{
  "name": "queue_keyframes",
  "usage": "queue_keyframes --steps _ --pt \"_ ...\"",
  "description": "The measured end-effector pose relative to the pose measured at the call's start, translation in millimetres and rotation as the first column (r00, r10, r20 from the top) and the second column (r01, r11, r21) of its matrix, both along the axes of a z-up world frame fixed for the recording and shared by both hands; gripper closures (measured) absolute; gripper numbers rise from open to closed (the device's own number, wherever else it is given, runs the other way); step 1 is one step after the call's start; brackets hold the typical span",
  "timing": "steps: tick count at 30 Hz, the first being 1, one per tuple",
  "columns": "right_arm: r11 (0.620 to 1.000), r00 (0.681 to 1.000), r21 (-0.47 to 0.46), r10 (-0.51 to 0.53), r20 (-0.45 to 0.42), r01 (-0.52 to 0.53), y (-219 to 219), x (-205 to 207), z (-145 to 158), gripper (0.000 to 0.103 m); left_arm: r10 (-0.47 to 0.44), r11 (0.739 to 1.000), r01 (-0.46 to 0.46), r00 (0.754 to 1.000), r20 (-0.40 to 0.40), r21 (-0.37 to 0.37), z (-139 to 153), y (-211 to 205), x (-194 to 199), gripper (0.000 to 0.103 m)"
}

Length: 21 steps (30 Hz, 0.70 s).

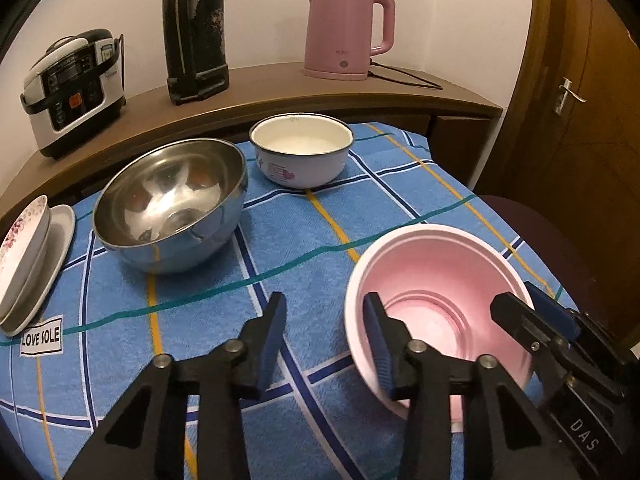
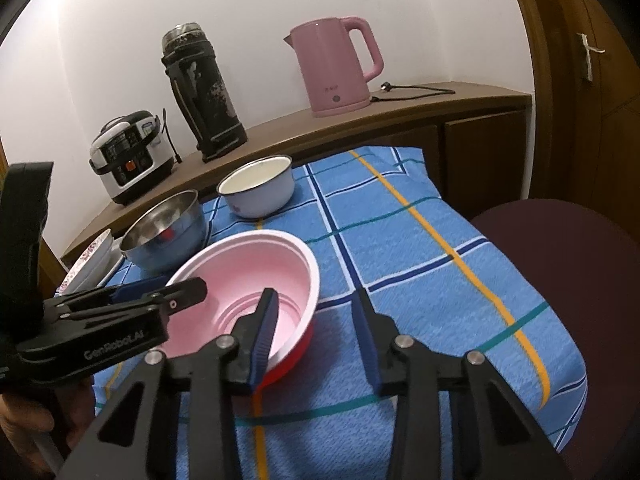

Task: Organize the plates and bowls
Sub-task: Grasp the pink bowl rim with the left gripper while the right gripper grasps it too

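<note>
Nearest to us, our left gripper (image 1: 326, 344) hangs with its jaws spread wide, one finger over the blue checked cloth (image 1: 288, 240) and the other dipping inside the pink plastic bowl (image 1: 438, 304), so the bowl's near wall sits between them unpinched. Sweeping from the left edge of the left wrist view, we find a floral dish on a white plate (image 1: 60, 240), stacked and tilted at the cloth's border, then the steel mixing bowl (image 1: 170, 204) just beside them, then the white enamel bowl (image 1: 302, 150) further back, and finally the pink bowl close at right. Our right gripper (image 2: 314, 312) is also parted, holding nothing: one finger stands inside the pink bowl's (image 2: 256, 276) right rim, the other outside over the cloth. Behind, on the wooden shelf (image 1: 280, 92), stand a rice cooker (image 1: 74, 88), a dark flask (image 1: 196, 32) and a pink kettle (image 1: 344, 28). We judge the risk to lie in the pink bowl itself: it looks thin and light, so two grippers closing on opposite walls could flex it, tip it, or skid it over the soft cloth. The tilted dishes at far left look liable to slide if the steel bowl is nudged.
</note>
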State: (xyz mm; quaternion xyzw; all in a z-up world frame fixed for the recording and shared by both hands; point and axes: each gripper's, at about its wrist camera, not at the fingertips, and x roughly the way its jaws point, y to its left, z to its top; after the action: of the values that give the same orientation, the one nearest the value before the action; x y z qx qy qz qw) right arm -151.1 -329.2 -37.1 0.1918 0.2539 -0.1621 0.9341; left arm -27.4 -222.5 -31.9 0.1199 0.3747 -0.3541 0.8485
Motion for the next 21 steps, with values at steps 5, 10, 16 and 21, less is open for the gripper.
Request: queue_keyframes --steps 5,10,16,21 --pt "1.000 1.000 -0.016 0.023 -0.009 -0.023 4.3 4.4 1.9 0.081 -0.017 1.000 0.016 0.999 -0.027 -0.012 -0.2 -4.2 -0.4 0.079" --pt "0.999 0.999 -0.014 0.033 -0.024 -0.033 6.8 9.8 3.8 0.091 -0.012 1.000 0.010 0.997 -0.071 -0.021 -4.9 -2.1 1.7 0.091" --pt "0.999 0.999 -0.009 0.043 -0.026 -0.044 10.2 11.4 7.3 0.091 0.002 0.998 -0.007 0.997 -0.083 -0.058 1.1 8.2 3.8 0.092" --pt "0.998 0.998 0.006 0.060 -0.003 -0.060 14.5 16.3 16.3 0.091 0.035 0.996 -0.040 0.997 -0.066 -0.074 9.7 20.2 6.4 0.092"
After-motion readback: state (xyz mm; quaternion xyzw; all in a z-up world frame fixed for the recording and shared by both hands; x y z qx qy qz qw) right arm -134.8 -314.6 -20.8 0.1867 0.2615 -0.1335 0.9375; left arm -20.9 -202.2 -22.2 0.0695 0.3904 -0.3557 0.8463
